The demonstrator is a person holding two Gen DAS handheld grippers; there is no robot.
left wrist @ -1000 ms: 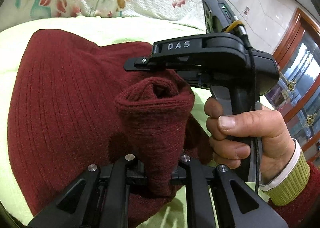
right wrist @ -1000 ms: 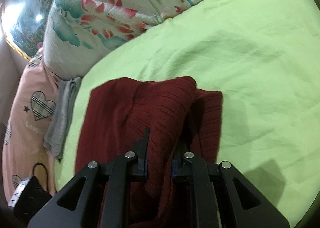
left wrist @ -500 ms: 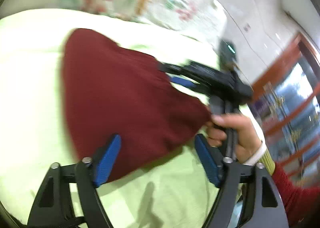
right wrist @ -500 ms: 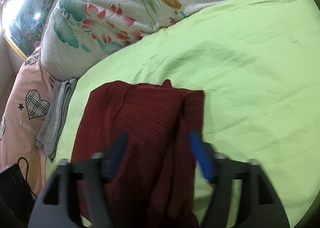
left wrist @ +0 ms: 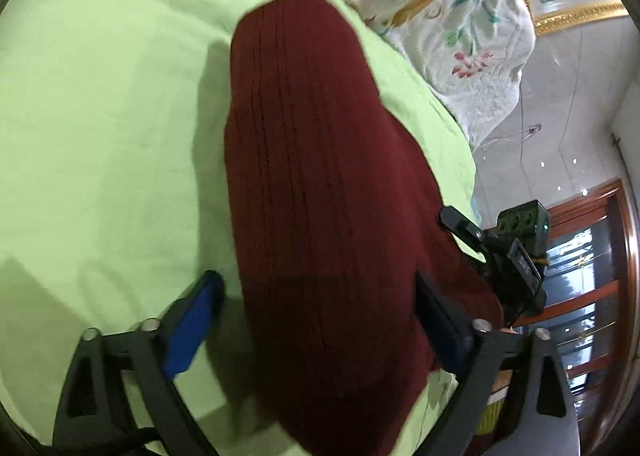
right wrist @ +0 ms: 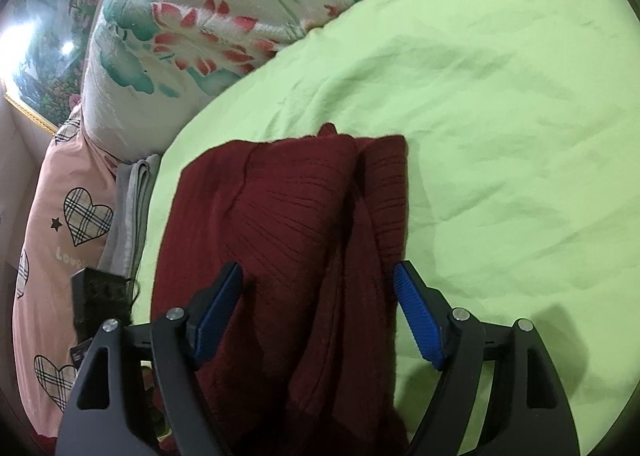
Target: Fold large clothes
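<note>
A dark red ribbed sweater point(left wrist: 320, 184) lies folded in a long bundle on the light green bed sheet point(left wrist: 100, 116). My left gripper point(left wrist: 316, 316) straddles its near end, jaws opening wide; the blue pads point(left wrist: 192, 328) stand clear of the knit. The right gripper point(right wrist: 318, 312) is also opening, with the sweater point(right wrist: 288, 216) between its pads point(right wrist: 416, 316) and nothing pressed. The right gripper's black body point(left wrist: 504, 256) shows beyond the sweater's right edge in the left wrist view. The black body of the left gripper point(right wrist: 100, 296) sits at the left in the right wrist view.
A floral quilt point(right wrist: 208, 16) is heaped at the head of the bed. A pink pillow with plaid hearts point(right wrist: 60, 216) and a folded grey cloth point(right wrist: 128, 208) lie beside it. The bed's edge and a wooden glass-fronted cabinet point(left wrist: 592, 276) are at the right.
Both grippers were shut on the sweater's lifted fold and have let go and spread their jaws. The fold now lies flat. The left gripper swung sideways and rolled; the right barely moved.
</note>
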